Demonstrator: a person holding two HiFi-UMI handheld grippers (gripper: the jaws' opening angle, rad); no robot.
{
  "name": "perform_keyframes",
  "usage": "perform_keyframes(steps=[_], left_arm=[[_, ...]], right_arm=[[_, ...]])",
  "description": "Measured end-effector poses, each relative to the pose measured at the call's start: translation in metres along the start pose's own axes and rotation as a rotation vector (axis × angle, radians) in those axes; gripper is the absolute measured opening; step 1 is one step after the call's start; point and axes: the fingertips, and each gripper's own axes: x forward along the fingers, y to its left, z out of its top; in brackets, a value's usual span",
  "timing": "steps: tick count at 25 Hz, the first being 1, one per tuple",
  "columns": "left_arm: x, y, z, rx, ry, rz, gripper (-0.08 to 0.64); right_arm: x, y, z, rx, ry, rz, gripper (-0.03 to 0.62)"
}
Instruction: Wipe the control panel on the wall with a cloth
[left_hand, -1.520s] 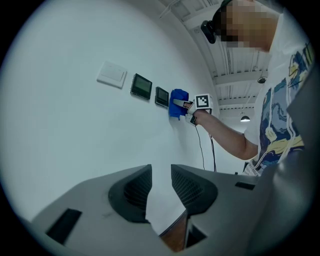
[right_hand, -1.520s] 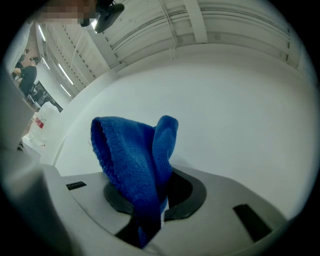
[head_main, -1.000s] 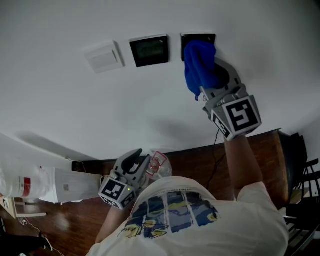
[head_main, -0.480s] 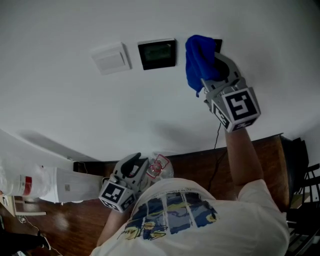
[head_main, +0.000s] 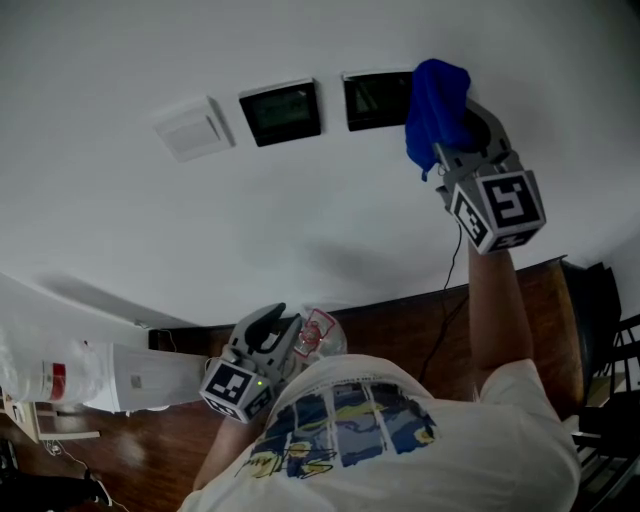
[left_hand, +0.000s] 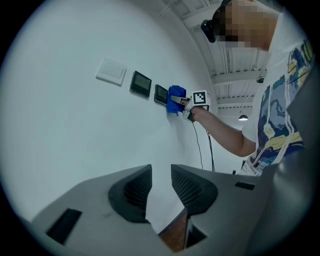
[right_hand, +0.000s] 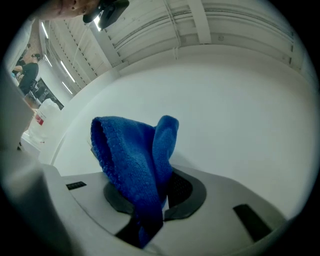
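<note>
Two black control panels are set in the white wall, the left one (head_main: 281, 111) and the right one (head_main: 376, 98). A blue cloth (head_main: 437, 100) is pressed to the wall at the right panel's right edge, covering that edge. My right gripper (head_main: 455, 125) is shut on the blue cloth (right_hand: 132, 155), which bunches up above the right gripper (right_hand: 155, 192). My left gripper (head_main: 268, 325) hangs low near the person's chest, away from the wall. In the left gripper view the left gripper (left_hand: 159, 187) is open by a narrow gap with nothing in it, and the cloth (left_hand: 176, 99) shows beside the right panel (left_hand: 161, 94).
A white switch plate (head_main: 190, 128) sits left of the panels. A thin black cable (head_main: 455, 270) runs down the wall under the right arm. Below lie a wooden floor (head_main: 400, 320), a white container with a red label (head_main: 60, 375) and dark chair frames (head_main: 605, 330).
The right gripper has carried the cloth to the right, off the right panel's face. That panel's screen, hidden before, now shows. The left gripper has stayed low.
</note>
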Motion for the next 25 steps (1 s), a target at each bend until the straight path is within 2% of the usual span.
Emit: perform_keyframes(steps=[4, 17, 22, 25], left_arm=[[0.006, -0.002, 0.000, 0.013, 0.003, 0.001, 0.097], [0.009, -0.005, 0.003, -0.013, -0.008, 0.004, 0.097], [0.002, 0.002, 0.005, -0.015, 0.004, 0.005, 0.097], [-0.004, 0.004, 0.008, -0.014, 0.003, 0.000, 0.097]], right_arm=[[0.002, -0.011, -0.010, 0.014, 0.004, -0.005, 0.098], [-0.013, -0.008, -0.005, 0.000, -0.011, 0.009, 0.098], [-0.053, 0.014, -0.007, -0.005, 0.010, 0.012, 0.098], [-0.079, 0.041, -0.014, 0.029, 0.048, 0.024, 0.098]])
